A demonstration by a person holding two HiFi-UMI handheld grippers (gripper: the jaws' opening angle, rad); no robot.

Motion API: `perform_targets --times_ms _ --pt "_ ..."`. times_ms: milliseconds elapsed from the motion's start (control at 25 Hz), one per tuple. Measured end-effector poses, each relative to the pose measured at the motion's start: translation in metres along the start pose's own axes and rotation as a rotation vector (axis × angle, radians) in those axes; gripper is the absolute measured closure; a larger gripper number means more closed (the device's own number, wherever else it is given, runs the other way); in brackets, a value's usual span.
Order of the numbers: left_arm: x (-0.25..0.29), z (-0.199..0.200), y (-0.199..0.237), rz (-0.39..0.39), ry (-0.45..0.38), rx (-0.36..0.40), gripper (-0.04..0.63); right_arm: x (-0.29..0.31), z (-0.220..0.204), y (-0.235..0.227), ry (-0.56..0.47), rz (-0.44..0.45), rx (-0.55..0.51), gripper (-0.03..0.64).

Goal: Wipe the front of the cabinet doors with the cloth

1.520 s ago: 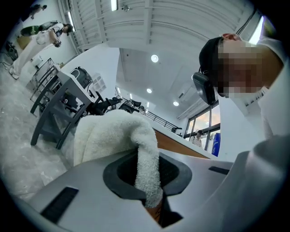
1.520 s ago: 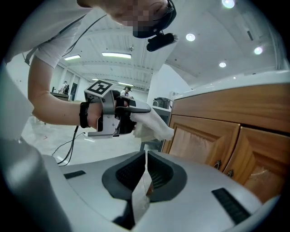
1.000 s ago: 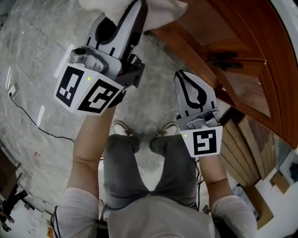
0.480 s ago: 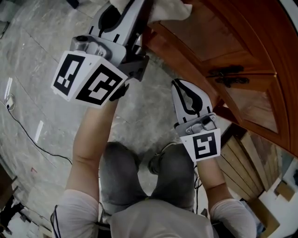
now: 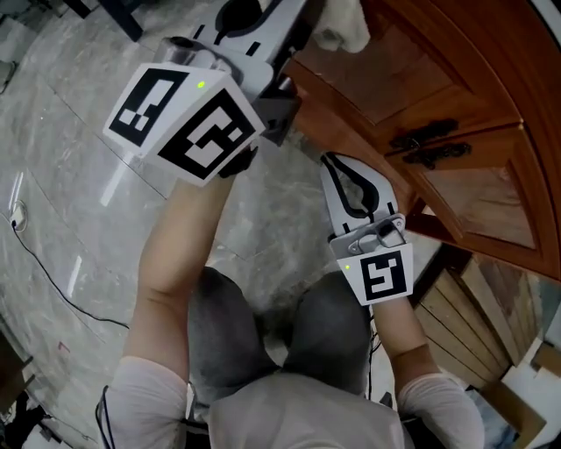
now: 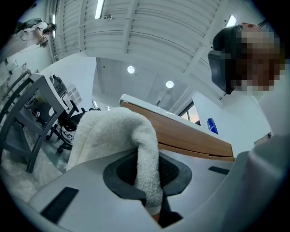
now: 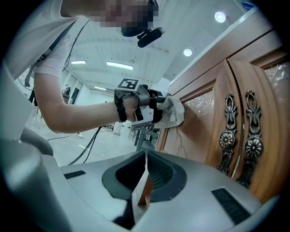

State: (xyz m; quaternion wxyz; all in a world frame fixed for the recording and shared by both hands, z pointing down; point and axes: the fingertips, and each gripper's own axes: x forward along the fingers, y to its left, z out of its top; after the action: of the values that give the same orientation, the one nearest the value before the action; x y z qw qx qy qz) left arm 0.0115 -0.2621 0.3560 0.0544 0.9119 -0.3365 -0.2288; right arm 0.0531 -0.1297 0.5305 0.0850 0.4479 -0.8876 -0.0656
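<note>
The left gripper [image 6: 152,201] is clamped on a fold of the white terry cloth [image 6: 113,131], which bunches over its jaws at the centre of that view. At the top edge of the head view the cloth meets the wooden cabinet door [image 5: 386,70]. Soft, light and floppy, it probably wants just such a bunched pinch. The right gripper [image 7: 144,181], lower centre, is closed on nothing.

Your left tongs [image 5: 302,13] have risen and swung right. They have carried the cloth [image 5: 344,26] from the top centre of the head view to the upper panel of the cabinet door [image 5: 386,83]. Their marker cube [image 5: 188,123] now sits nearer the camera and looks larger. Your knees [image 5: 263,324] have closed together, covering the shoes seen a second ago. More of the door handles [image 5: 427,143] now shows.
</note>
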Motion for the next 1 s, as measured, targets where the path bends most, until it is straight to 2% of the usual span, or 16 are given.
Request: perform_targets --times_ms 600,760,1000 --pt "0.006 -0.012 -0.036 -0.066 0.04 0.003 0.537 -0.006 -0.004 -0.007 -0.031 -0.015 -0.025 0.575" --pt "0.005 -0.009 -0.041 -0.064 0.025 -0.006 0.537 -0.01 0.0 -0.008 -0.037 -0.023 -0.035 0.575" --pt "0.008 -0.017 -0.064 -0.102 0.02 -0.021 0.537 -0.022 -0.005 -0.017 -0.036 -0.043 -0.039 0.575"
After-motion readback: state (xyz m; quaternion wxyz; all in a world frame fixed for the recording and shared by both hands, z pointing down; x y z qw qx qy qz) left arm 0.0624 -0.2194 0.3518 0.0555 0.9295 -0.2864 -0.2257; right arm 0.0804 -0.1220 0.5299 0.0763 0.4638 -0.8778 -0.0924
